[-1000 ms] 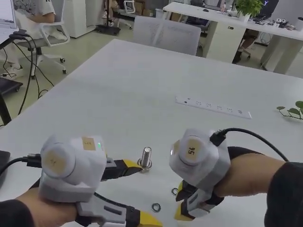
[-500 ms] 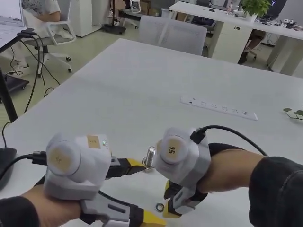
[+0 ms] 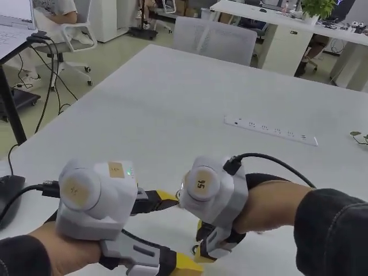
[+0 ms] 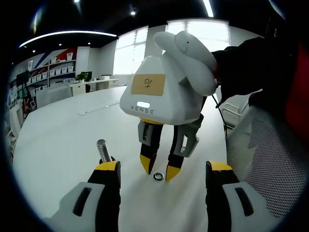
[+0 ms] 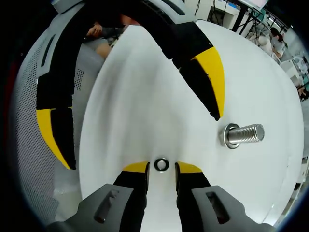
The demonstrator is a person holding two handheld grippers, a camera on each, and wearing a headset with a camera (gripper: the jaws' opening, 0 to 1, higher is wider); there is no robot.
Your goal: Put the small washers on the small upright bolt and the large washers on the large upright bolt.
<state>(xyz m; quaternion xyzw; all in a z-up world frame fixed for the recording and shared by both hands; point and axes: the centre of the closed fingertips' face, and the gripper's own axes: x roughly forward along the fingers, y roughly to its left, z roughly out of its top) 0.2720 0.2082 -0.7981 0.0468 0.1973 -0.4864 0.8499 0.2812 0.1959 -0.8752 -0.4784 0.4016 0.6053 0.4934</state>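
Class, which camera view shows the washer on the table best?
The right gripper view: the washer lies large and central between the tips. The left gripper view shows it small, beneath the right tool; in the head view that tool hides it.

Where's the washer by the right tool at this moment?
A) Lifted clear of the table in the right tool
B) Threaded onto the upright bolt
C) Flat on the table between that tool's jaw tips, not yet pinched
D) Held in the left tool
C: the right gripper view shows the washer lying flat on the table between the right tool's jaw tips, a gap on each side, with the bolt standing apart.
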